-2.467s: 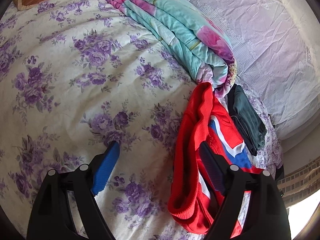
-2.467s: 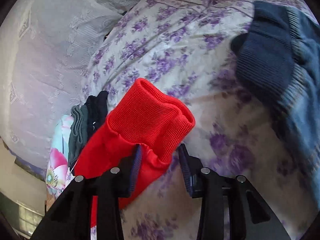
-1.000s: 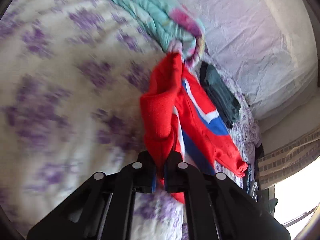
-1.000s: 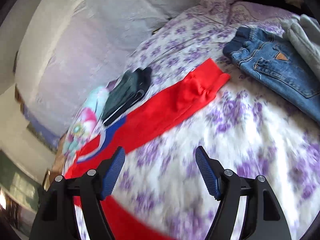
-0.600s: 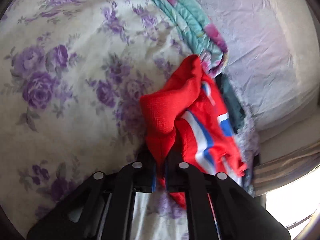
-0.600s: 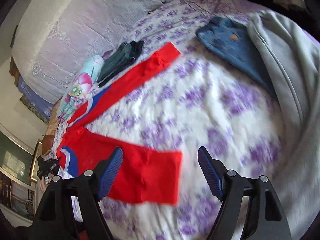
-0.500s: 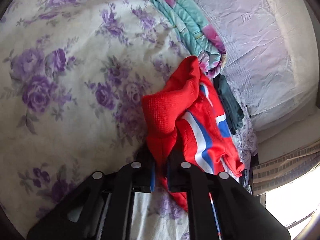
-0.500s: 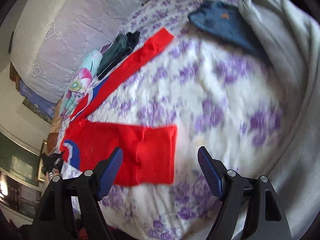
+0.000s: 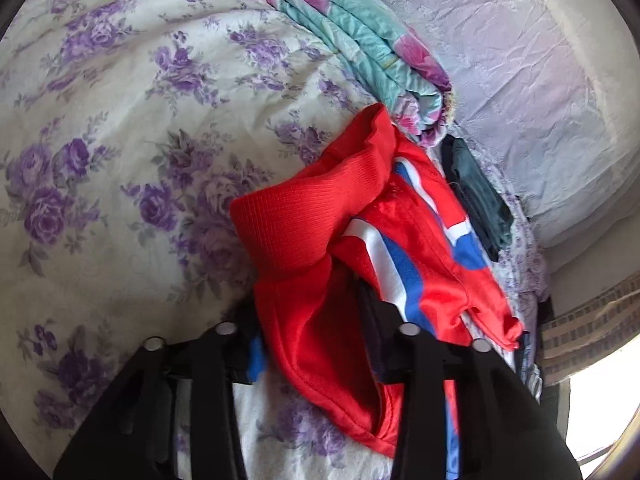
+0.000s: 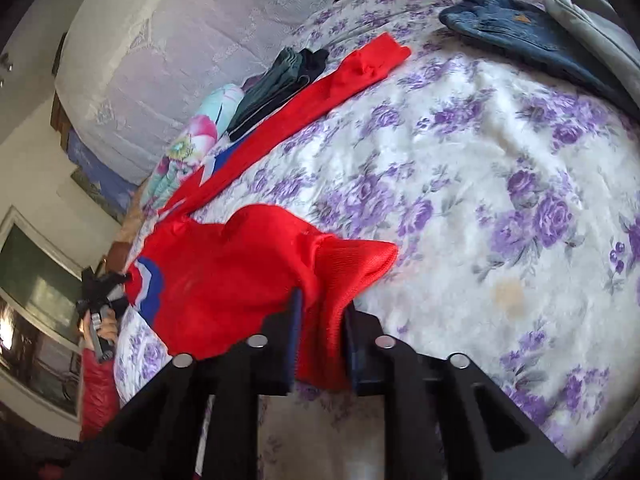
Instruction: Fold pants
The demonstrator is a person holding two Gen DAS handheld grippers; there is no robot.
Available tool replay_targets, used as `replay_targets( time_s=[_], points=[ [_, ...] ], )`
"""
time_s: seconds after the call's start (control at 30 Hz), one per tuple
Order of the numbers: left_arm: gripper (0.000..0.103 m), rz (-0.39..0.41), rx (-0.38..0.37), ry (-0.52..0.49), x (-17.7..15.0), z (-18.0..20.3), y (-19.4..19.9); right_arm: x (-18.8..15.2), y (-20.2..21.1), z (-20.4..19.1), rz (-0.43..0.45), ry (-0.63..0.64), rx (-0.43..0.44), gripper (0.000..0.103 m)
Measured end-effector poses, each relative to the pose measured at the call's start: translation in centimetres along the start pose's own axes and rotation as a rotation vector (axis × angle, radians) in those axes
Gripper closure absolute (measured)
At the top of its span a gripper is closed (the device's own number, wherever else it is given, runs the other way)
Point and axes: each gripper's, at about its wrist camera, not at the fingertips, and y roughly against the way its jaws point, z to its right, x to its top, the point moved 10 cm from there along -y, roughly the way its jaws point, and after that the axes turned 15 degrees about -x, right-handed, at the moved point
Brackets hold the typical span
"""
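Purple-flowered bedding (image 10: 460,208) covers a bed, with a pale headboard behind and other clothes round the edges: jeans (image 10: 516,32) and a grey garment (image 10: 592,20) at the far side, a dark folded stack (image 10: 276,80) and a rolled floral quilt (image 9: 360,48) by the headboard. Red pants (image 10: 224,280) with blue and white stripes lie spread across the bedding; one leg (image 10: 320,96) stretches flat toward the jeans, the other is lifted near the cameras.

Right gripper (image 10: 320,344) is clamped on that nearer leg's ribbed cuff, the cloth pinched between its jaws. Left gripper (image 9: 312,344) sits at the waist end with red fabric between its fingers; the jaws stand somewhat apart, and I cannot tell whether they actually grip it.

This looks like the first fold, leg onto leg, just starting. The next move calls for carrying the cuff across to the far cuff while the waist end is held, keeping the cloth taut so the legs land edge to edge.
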Motion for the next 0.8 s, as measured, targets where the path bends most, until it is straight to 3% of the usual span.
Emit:
replay_targets(
  time_s=[0.07, 0.2, 0.3, 0.4, 0.43, 0.5, 0.53, 0.57, 0.6, 0.67, 0.73, 0.8],
  points=[
    [0.095, 0.001, -0.007, 0.036, -0.3, -0.3, 0.3, 1.1, 0.5, 0.1, 0.022, 0.033, -0.017, 0.088],
    [0.097, 0.014, -0.076, 0.082, -1.6, 1.2, 2.4, 7.2, 3.2, 2.2, 0.120, 0.000, -0.067, 0.097],
    [0.097, 0.002, -0.095, 0.063, -3.6, 2.5, 3.9, 10.1, 3.2, 3.8, 0.092, -0.017, -0.047, 0.097],
    [0.095, -0.018, -0.080, 0.094, -6.4, 1.2, 4.5, 9.7, 0.9, 5.0, 0.045, 0.030, -0.129, 0.095],
    [0.093, -0.025, -0.078, 0.095, -7.0, 0.6, 4.6, 9.0, -0.3, 5.6, 0.012, 0.043, -0.165, 0.092],
    [0.092, -0.022, -0.111, 0.090, -7.8, -0.2, 5.0, 8.4, -1.1, 7.4, 0.004, 0.037, -0.260, 0.070],
    [0.091, -0.024, -0.125, 0.098, -7.9, -0.2, 5.4, 8.6, -0.6, 7.8, 0.034, 0.023, -0.271, 0.068],
    [0.087, -0.023, -0.135, 0.114, -8.0, -0.2, 6.1, 8.8, 0.0, 8.0, 0.055, 0.012, -0.273, 0.068],
    [0.076, -0.012, -0.134, 0.122, -7.9, -0.1, 6.8, 9.2, 0.7, 8.0, 0.081, 0.002, -0.277, 0.068],
    [0.062, 0.057, -0.056, 0.074, -6.9, 0.2, 9.2, 10.3, 2.8, 7.7, 0.163, -0.011, -0.290, 0.066],
    [0.057, 0.147, 0.059, -0.032, -5.6, 1.3, 11.7, 10.8, 3.8, 5.6, 0.195, 0.027, -0.248, 0.066],
    [0.055, 0.176, 0.052, -0.105, -4.8, 3.7, 12.3, 10.5, 3.3, 2.7, 0.177, 0.071, -0.177, 0.063]
  ],
)
